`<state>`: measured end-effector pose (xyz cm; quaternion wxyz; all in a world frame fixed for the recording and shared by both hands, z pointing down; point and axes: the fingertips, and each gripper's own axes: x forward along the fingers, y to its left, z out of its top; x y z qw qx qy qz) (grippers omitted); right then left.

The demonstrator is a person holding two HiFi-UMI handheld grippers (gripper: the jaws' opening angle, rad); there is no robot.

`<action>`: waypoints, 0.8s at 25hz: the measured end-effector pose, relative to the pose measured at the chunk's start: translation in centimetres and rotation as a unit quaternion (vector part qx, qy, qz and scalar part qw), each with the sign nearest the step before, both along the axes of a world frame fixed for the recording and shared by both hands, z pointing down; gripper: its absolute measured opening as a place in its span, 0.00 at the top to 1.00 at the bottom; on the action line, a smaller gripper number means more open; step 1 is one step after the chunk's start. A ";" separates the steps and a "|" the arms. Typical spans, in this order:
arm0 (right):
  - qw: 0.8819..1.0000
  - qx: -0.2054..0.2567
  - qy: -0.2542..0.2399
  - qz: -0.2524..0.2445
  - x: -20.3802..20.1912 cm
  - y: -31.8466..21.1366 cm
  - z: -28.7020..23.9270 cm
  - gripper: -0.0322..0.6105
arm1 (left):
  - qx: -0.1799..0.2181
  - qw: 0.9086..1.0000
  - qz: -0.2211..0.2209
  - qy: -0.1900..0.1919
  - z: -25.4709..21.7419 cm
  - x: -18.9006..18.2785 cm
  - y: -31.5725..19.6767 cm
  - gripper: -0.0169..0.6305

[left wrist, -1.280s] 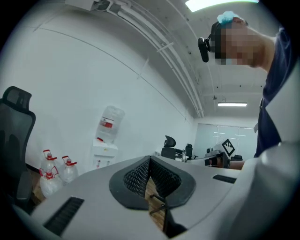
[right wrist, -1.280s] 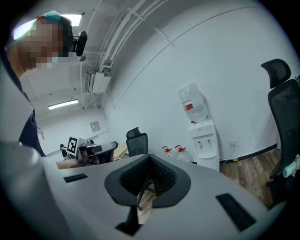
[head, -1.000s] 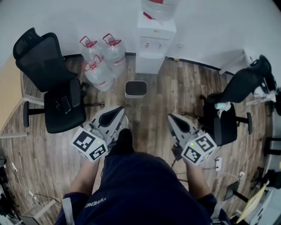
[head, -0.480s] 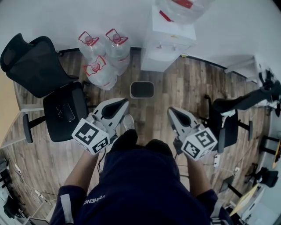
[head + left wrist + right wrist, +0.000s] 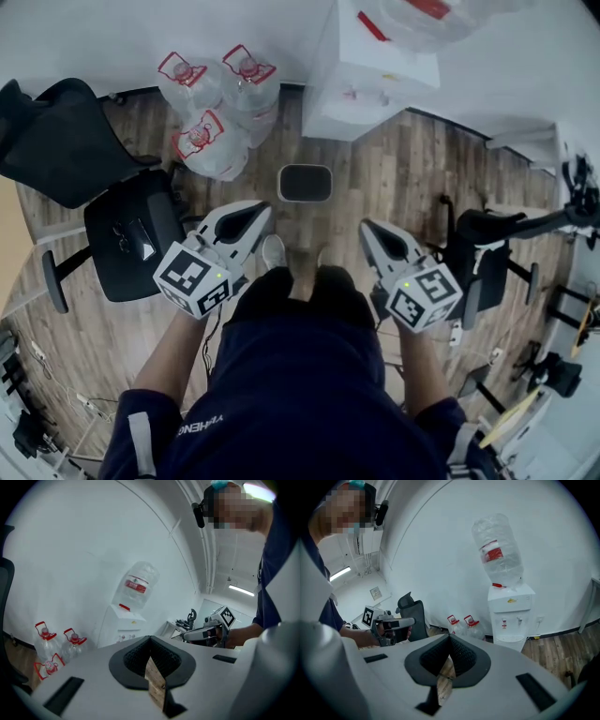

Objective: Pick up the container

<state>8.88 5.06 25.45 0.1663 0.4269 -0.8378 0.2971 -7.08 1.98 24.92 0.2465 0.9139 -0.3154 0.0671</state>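
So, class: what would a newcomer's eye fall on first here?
The left gripper and right gripper, both shut and empty, held over the wood floor. Ahead, a white dispenser stands at the wall, with three red-handled bottles to its left and a small bin in front of it.

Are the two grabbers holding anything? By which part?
Nothing is held. The left hand-held gripper and the right hand-held gripper are both shut, with nothing between their jaws.

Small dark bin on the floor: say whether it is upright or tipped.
Upright. The head view looks down into the open mouth of the small dark rectangular bin, its rim up on the wooden floor.
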 end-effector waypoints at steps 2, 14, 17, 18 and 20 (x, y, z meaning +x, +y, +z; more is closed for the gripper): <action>1.000 -0.009 0.008 -0.004 0.1 -1.5 1.3 0.93 | -0.011 1.000 0.000 -0.004 1.3 0.2 -1.1 0.94; 0.994 -0.074 0.062 -0.057 3.9 -9.9 15.4 0.93 | -0.080 0.994 -0.055 -0.051 13.2 2.9 -8.5 0.94; 0.990 -0.093 0.079 -0.065 5.5 -11.2 20.1 0.93 | -0.092 0.990 -0.080 -0.071 18.0 3.6 -9.9 0.94; 0.989 -0.101 0.084 -0.069 5.9 -11.5 21.9 0.93 | -0.100 0.988 -0.088 -0.077 19.8 3.8 -10.2 0.94; 0.986 -0.118 0.092 -0.079 6.6 -12.0 25.8 0.93 | -0.118 0.984 -0.099 -0.090 23.8 4.2 -10.6 0.94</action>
